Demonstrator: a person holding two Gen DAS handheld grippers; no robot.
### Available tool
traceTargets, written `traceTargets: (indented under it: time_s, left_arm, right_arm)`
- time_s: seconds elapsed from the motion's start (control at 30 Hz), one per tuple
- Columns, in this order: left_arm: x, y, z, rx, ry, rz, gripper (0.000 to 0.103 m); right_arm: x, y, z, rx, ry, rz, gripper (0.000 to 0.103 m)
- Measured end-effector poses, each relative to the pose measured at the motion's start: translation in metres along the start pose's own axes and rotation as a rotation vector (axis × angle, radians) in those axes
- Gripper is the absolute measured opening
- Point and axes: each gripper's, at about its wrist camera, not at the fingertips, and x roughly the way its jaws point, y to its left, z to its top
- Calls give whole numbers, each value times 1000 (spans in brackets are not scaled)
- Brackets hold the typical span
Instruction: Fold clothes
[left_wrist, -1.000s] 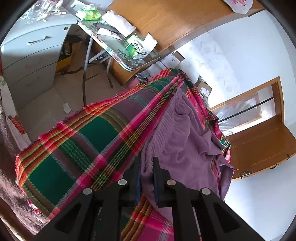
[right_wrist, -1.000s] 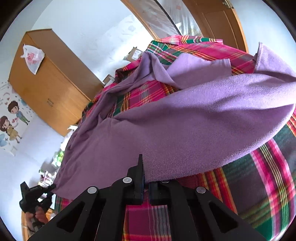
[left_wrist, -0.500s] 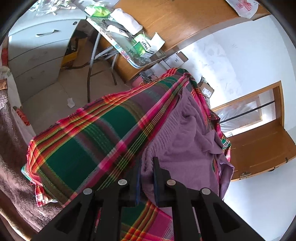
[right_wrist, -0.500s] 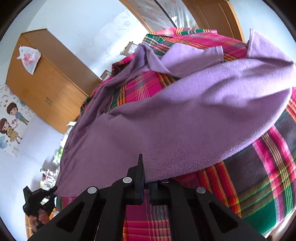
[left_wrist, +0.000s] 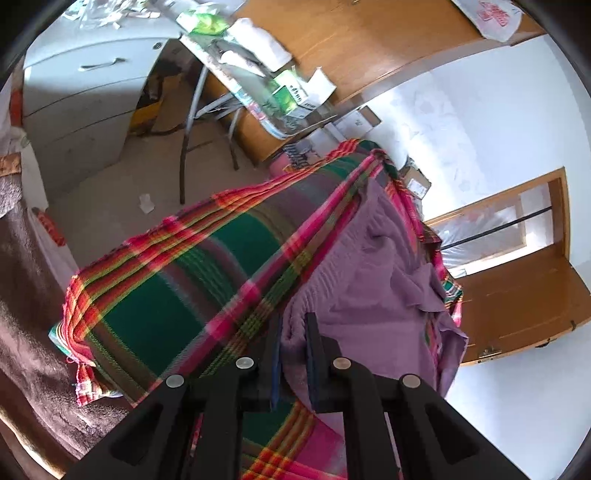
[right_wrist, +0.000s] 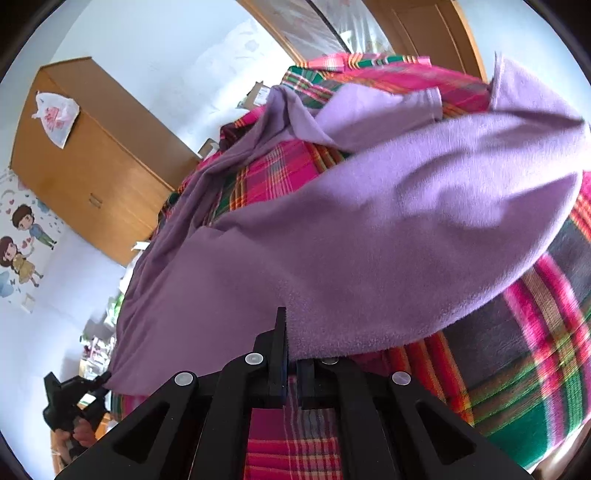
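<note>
Stretching a soft purple fleece garment (right_wrist: 369, 236) between two black two-finger grippers above a pink, green and red plaid blanket (left_wrist: 177, 295).

In the right wrist view, the right gripper (right_wrist: 290, 369) is seen clamped on a thick edge of the garment at lower centre of the frame, and the cloth is carried from there in a long band down to the lower left, where the left gripper (right_wrist: 74, 398) is seen pinching the far end. In the left wrist view, the left gripper (left_wrist: 293, 354) is closed on a bunched fold at lower centre, the rest of the garment lying up and to the right over the blanket. The long axis is thus judged to run gripper to gripper; neither hand is nearer the loose sleeve in the upper right of the right wrist view.
</note>
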Motion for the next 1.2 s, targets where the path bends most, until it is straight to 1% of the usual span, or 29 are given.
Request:
traceTargets:
  time_s: [0.1,0.23,0.33,0.43,0.53,0.6,0.63,0.7,0.8,0.9,1.0,1.03,1.1,1.2]
  left_arm:
    - [0,-1,-2,6,-7,6,12]
    - [-6,-5,-3,23,-27,29,15]
    - [-18,-14,-3,77,-85,62,15]
    - [-30,-26,-6,121,-121,50,17]
    - [-33,-47,-12,202,-130,30,21]
    - [-27,-66,-21,271,-98,0,23]
    - [-23,-75,-26,302,-80,-9,25]
    - [-14,-93,-37,366,-42,-28,27]
    - [4,-124,-59,478,20,-52,29]
    - [27,-157,-87,604,115,-78,29]
    - [51,-189,-119,733,205,-107,29]
    - [59,-198,-129,767,230,-113,29]
    - [76,-215,-148,819,291,-132,29]
    - [97,-236,-175,882,364,-150,30]
  right_arm:
    - [2,-3,0,4,18,3,3]
    - [0,-7,3,15,30,24,7]
    - [-3,-11,3,10,37,31,9]
    - [-10,-12,1,-42,39,13,12]
    - [-20,-17,1,-90,28,-10,15]
    - [-31,-25,2,-101,10,-20,16]
    - [-36,-30,3,-101,-2,-24,16]
    - [-50,-42,7,-95,-41,-41,16]
    - [-74,-61,16,-78,-116,-91,16]
    - [-95,-76,29,-75,-192,-172,17]
    - [-110,-91,46,-75,-276,-267,31]
    - [-115,-98,54,-71,-300,-299,31]
    - [-120,-113,70,-61,-323,-337,31]
    - [-122,-128,88,-72,-325,-367,33]
